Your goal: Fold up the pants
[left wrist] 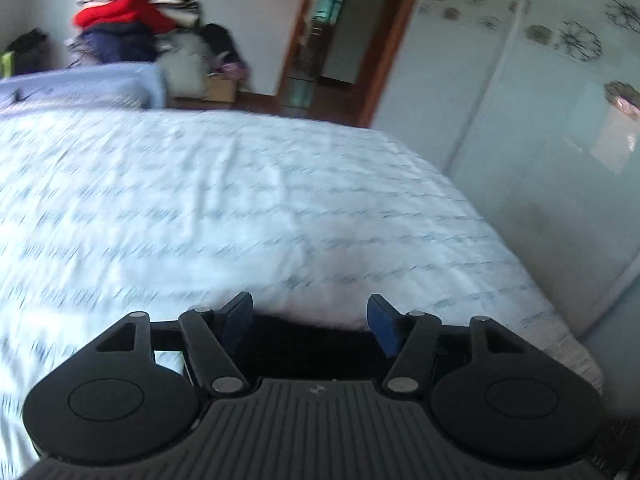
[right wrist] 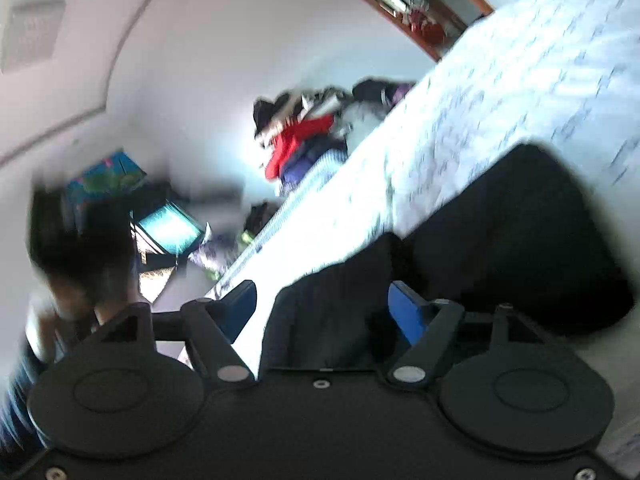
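left wrist view: my left gripper (left wrist: 310,322) is spread wide over the bed (left wrist: 240,208), its blue pads (left wrist: 382,322) apart with a strip of the pants (left wrist: 304,336) lying loose between them. my right gripper (right wrist: 322,308) is tilted hard and also wide apart, dark cloth bunched between its pads (right wrist: 408,312) without being pinched. the pants (right wrist: 500,240) are black, heaped on the bed (right wrist: 500,92) near its edge, all of it blurred.

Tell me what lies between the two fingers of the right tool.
Black pants fabric fills the gap of the right tool, seen in the right wrist view; the open fingers stand apart on both sides of it.
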A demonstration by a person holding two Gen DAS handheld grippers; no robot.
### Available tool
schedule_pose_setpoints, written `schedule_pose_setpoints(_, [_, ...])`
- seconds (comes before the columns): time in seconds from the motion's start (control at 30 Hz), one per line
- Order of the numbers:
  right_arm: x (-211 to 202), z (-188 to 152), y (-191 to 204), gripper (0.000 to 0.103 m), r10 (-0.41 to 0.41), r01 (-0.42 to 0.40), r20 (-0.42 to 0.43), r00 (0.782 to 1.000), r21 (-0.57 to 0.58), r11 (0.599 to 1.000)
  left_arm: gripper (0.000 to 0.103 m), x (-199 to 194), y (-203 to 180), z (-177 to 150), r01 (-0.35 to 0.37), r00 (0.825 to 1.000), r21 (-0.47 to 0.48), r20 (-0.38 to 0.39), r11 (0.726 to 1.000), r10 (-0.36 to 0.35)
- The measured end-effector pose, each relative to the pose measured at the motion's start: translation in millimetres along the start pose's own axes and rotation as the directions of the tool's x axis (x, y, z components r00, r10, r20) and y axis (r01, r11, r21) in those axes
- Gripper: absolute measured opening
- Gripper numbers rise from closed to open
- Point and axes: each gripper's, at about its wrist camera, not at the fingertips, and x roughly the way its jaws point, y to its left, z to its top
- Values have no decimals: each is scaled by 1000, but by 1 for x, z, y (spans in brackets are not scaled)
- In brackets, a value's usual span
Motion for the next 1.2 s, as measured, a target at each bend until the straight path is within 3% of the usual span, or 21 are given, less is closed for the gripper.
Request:
schedule_pose_setpoints(0.07, [13,23,-6,93,18,-15,-94,995,34,999,66,1,17,-21,3,1000,-48,-19,999,-4])
schedule_pose_setpoints(0.1, [25,31,-7,94,19,-14,-170,985,31,999,66,3,24,-28,-1,1000,-76,-31,997,-1])
schedule_pose_setpoints(0.17, [51,49,-9,94,23,-11,-301,953,41,999,66,8,38,-40,-18,998,-121,-59,993,11])
schedule_pose_setpoints(0.27, [83,71,-30,93,173,-94,-393,903,213,973,66,5,55,-51,-36,997,-153,-73,988,25])
schedule_pose_setpoints(0.37, [113,71,-45,90,159,-18,-489,858,280,960,72,2,60,-56,-8,998,-174,-61,985,-3])
schedule_pose_setpoints(0.43, [128,72,-50,88,167,-8,-516,840,296,955,76,-2,64,-59,-7,998,-175,-56,985,-3])
schedule_pose_setpoints(0.67, [110,65,-42,88,83,44,-558,826,210,977,80,14,70,-65,29,992,-221,-110,975,-55])
schedule_pose_setpoints(0.7, [114,62,-41,89,78,45,-565,821,201,978,84,19,69,-65,34,991,-229,-119,973,-63])
schedule_pose_setpoints(0.77, [126,53,-28,99,82,19,-589,804,164,986,88,25,68,-65,21,991,-234,-123,972,-51])
schedule_pose_setpoints(0.87, [142,52,-13,100,95,-25,-638,764,118,993,88,28,71,-65,-2,989,-250,-140,968,-34])
schedule_pose_setpoints(1.0, [148,53,-29,96,180,-47,-612,770,227,973,92,27,76,-70,-10,988,-265,-150,964,-31])
schedule_pose_setpoints(1.03, [151,49,-32,88,178,-48,-607,774,224,973,92,30,76,-72,-14,987,-272,-159,962,-30])
schedule_pose_setpoints(1.1, [153,39,-26,33,93,-33,-623,777,108,994,93,33,74,-73,-23,984,-270,-175,963,-25])
schedule_pose_setpoints(1.13, [153,34,-26,18,85,-40,-631,771,85,996,93,33,72,-73,-26,984,-258,-179,966,-21])
schedule_pose_setpoints(1.2, [152,31,-19,18,81,-77,-623,778,34,996,93,31,68,-71,-21,983,-233,-181,972,-23])
